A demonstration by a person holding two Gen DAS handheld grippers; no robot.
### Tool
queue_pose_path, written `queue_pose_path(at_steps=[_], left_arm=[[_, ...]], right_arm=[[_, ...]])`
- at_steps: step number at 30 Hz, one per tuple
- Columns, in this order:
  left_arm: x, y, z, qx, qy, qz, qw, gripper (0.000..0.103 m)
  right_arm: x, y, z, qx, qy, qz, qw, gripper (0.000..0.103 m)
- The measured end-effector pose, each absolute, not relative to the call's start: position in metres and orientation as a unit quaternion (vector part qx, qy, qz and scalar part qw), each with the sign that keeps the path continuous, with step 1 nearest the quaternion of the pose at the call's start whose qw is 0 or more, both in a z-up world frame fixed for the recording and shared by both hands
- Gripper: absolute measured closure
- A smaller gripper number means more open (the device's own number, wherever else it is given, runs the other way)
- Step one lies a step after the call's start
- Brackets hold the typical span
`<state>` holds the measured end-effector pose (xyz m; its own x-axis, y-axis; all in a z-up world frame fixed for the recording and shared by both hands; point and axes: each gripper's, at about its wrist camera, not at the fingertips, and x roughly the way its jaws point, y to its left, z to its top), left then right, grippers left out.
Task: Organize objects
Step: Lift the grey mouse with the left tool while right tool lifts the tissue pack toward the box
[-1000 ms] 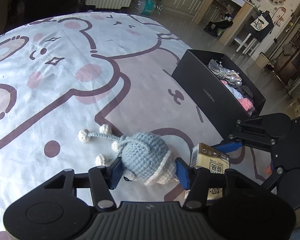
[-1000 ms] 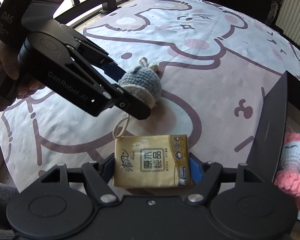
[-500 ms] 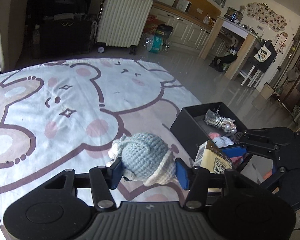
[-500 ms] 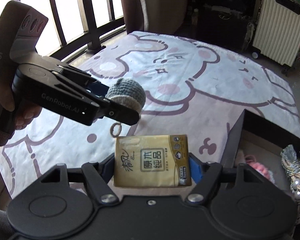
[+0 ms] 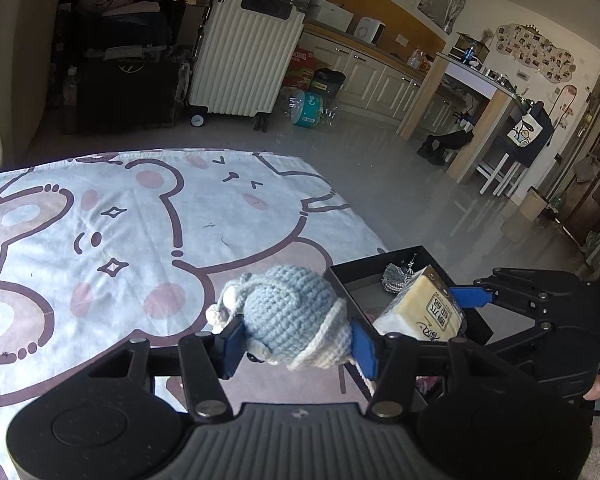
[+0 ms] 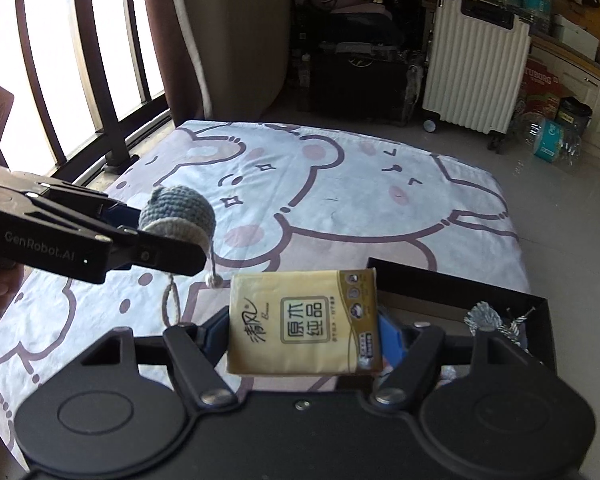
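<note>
My left gripper is shut on a blue and cream crocheted toy, held in the air above the bear-print mat. The same crocheted toy shows at the left of the right wrist view, its cord and pom-pom dangling. My right gripper is shut on a yellow tissue pack, lifted off the mat. That tissue pack hangs over the open black box. The black box sits at the mat's right edge with yarn items inside.
A white ribbed suitcase and dark bags stand beyond the mat on the grey floor. A window railing runs along the mat's left side. A wooden table and kitchen cabinets are at the far right.
Both grippers have risen off the mat with their objects, the toy's cord now hanging free. Both views have tilted up, showing more of the room, and the box lies closer below.
</note>
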<state>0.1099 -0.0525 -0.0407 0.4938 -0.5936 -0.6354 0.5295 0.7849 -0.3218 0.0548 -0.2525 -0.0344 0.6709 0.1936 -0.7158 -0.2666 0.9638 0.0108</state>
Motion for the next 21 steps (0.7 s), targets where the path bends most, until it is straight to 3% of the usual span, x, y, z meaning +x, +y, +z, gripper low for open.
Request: queue_pose_path(at_steps=[21], left_arm=[[0.103, -0.102, -0.005, -0.012, 0.383, -0.299, 0.874, 0.048]], right_arm=[[0.041, -0.336, 0.009, 0.012, 0.349, 0.005, 0.937, 0.029]])
